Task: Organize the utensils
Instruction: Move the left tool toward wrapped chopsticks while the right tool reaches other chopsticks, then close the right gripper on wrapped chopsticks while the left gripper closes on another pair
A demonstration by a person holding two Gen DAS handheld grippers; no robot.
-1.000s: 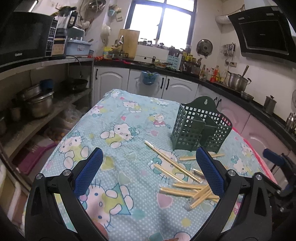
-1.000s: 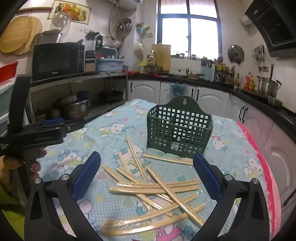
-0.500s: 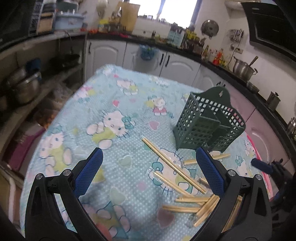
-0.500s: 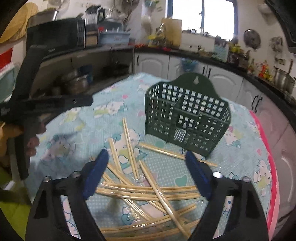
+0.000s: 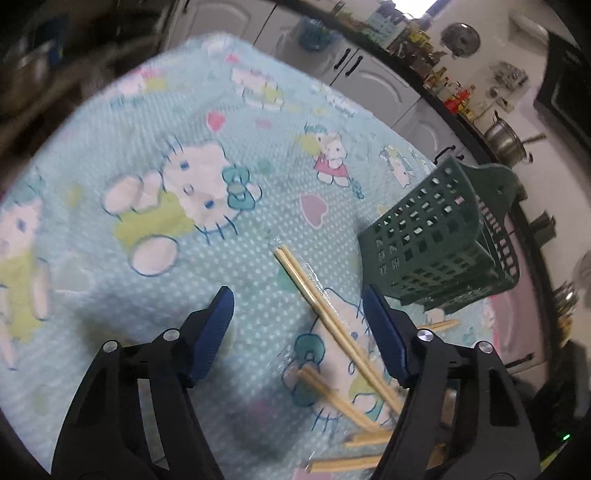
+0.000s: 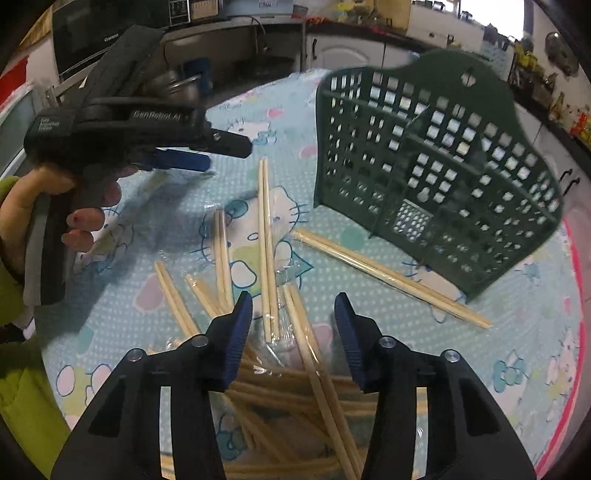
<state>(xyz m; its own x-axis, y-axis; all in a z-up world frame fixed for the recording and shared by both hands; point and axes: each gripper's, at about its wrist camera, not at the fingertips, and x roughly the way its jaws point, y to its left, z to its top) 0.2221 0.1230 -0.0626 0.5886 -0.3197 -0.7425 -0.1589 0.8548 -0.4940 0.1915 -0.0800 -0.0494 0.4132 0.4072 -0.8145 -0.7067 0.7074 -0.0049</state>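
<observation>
Several pairs of wrapped wooden chopsticks (image 6: 295,387) lie heaped on the cartoon-cat tablecloth (image 5: 110,295). A green slotted utensil basket (image 6: 443,166) stands behind them, also seen in the left wrist view (image 5: 443,240). My right gripper (image 6: 293,301) hovers over the heap. Its jaws are closing, chopstick ends lie between them, and the pads press on nothing. My left gripper (image 5: 297,299) points down at one long pair (image 5: 291,269) that runs between its closing jaws without touching the pads. In the right wrist view the left gripper (image 6: 225,153) is held by a hand (image 6: 85,218).
One chopstick pair (image 6: 388,275) lies along the basket's front. A pink table edge (image 6: 576,295) runs down the right. White cabinets, a steel pot (image 5: 506,140) and bottles (image 5: 458,99) line the counter behind. A microwave (image 6: 92,33) sits on the left shelf.
Both grippers have tipped downward and sunk toward the tablecloth and chopsticks. Both pairs of jaws have narrowed, the right more than the left. The basket looms larger.
</observation>
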